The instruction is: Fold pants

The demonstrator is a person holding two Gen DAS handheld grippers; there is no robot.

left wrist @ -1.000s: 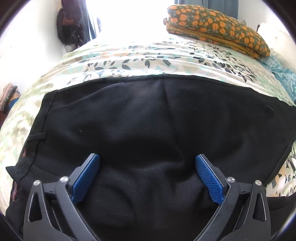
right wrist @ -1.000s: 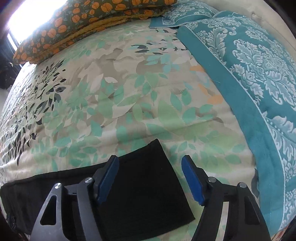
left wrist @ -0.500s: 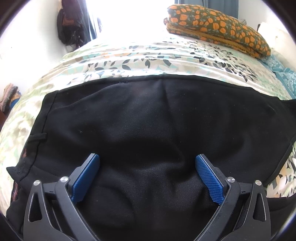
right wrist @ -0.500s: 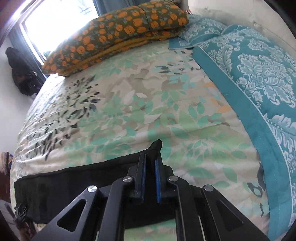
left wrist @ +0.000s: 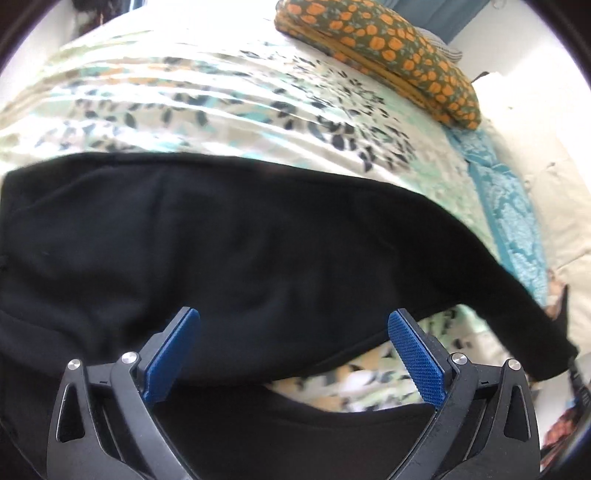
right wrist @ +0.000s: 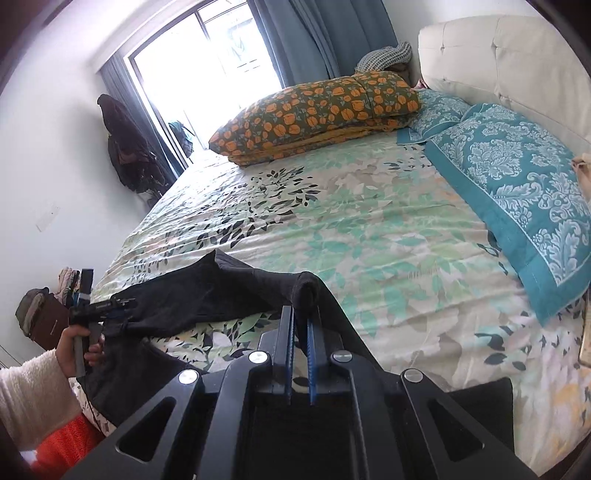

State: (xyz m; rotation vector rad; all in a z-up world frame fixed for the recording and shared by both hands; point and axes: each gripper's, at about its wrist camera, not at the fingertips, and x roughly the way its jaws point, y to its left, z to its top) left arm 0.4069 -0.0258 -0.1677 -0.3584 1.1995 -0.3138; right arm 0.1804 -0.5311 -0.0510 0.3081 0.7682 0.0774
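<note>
On the floral bedspread [right wrist: 369, 236], black pants [right wrist: 207, 291], leg end pinched by right hand-held gripper [right wrist: 300, 325]

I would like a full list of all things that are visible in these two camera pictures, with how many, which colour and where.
pants: one, black, on the bed, one leg end lifted by the right gripper
bedsheet: one, pale with green and dark leaves, covers the bed
folded quilt: one, dark green with orange flowers, far side of the bed near the window
pillows: two, teal with white pattern, by the headboard
headboard: one, cream, padded, right end of the bed
curtains: blue, beside the window
hanging clothes: dark, on the wall left of the window
left gripper: black with blue pads, open, above the pants
right gripper: black with blue pads, shut on the pants
hand: one, with a white fleecy sleeve, holds the left gripper
</note>
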